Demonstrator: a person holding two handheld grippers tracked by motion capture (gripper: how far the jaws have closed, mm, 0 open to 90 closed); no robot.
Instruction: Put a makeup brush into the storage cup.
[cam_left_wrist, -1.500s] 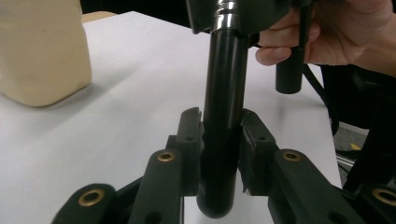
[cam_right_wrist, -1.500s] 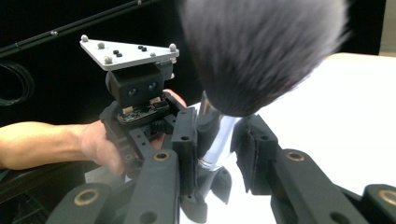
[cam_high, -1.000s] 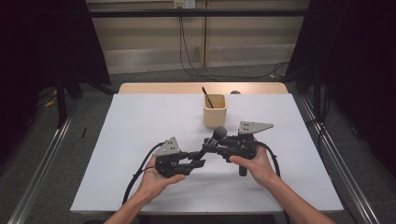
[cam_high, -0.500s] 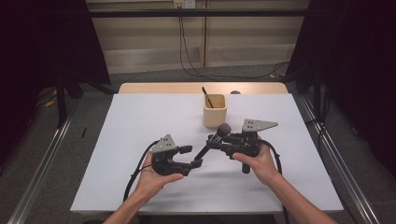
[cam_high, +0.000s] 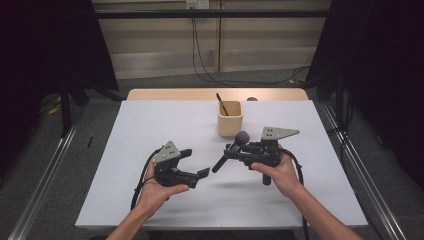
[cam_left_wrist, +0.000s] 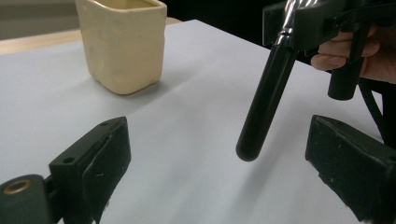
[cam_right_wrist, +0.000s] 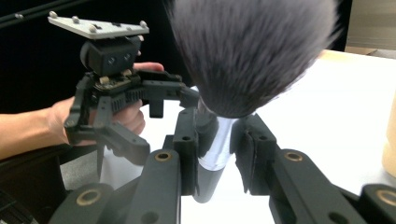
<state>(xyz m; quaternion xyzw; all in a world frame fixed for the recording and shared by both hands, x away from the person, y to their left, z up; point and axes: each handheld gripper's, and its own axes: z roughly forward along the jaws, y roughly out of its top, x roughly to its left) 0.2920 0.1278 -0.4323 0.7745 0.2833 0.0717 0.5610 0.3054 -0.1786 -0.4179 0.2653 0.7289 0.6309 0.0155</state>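
White tabletop, dark curtained room behind. Left gripper: jaws just opened wide, nothing between the pads. Right gripper clamped on the silver ferrule of a black-handled makeup brush; handle slants down-left over the table, grey bristles up-right. Cream square ceramic cup sits just beyond.

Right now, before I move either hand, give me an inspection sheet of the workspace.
Surface: white table, mostly bare, wooden strip at the far edge.
Job's things: makeup brush clamped at its metal ferrule, bristles up; cream cup upright with a dark stick in it.
Clutter: small dark object behind the cup, too small to identify.
Grippers: left gripper jaws just opened, apart from the brush handle; right gripper holds the brush.
Cables: one trails from each gripper; black leads on the floor beyond.
Surroundings: dark curtains, grey floor.
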